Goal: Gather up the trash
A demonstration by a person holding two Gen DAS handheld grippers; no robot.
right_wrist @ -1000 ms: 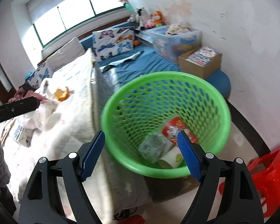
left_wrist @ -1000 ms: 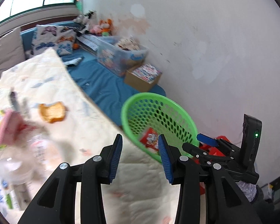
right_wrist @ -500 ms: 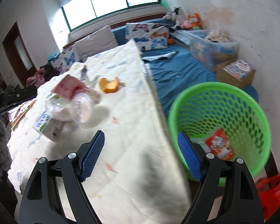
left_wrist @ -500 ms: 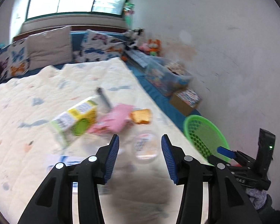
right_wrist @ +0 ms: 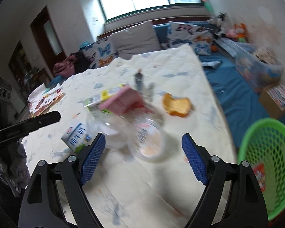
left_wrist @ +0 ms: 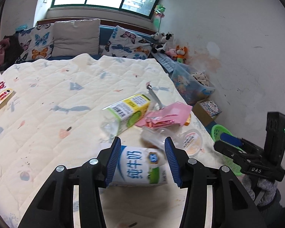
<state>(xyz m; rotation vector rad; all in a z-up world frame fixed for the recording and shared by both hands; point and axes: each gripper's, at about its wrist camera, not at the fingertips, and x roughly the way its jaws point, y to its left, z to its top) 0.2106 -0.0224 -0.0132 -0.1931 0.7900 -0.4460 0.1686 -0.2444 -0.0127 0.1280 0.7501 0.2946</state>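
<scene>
Fingers of the left gripper [left_wrist: 142, 160] are set part open around a white milk carton with blue lettering [left_wrist: 140, 168] at lower centre of the left wrist view; the jaws have just been opening, and whether the pads press on it cannot be told. The right gripper [right_wrist: 143, 158] is held wide and empty, its jaws having just widened, above a clear plastic cup with a printed label [right_wrist: 149, 142].

The carton could be pushed along the soft quilt rather than pinched. The crushed clear bottle with a yellow-green label [left_wrist: 127, 112] and pink foil wrapper [left_wrist: 167, 115] lie close by and could be dragged along. The cup could roll off the edge.

Everything rests on a cream quilted bed cover [left_wrist: 53, 98]. A green perforated plastic basket [right_wrist: 266, 161] is seen at right, beyond the bed edge. Butterfly cushions [left_wrist: 36, 45] line the window wall.
</scene>
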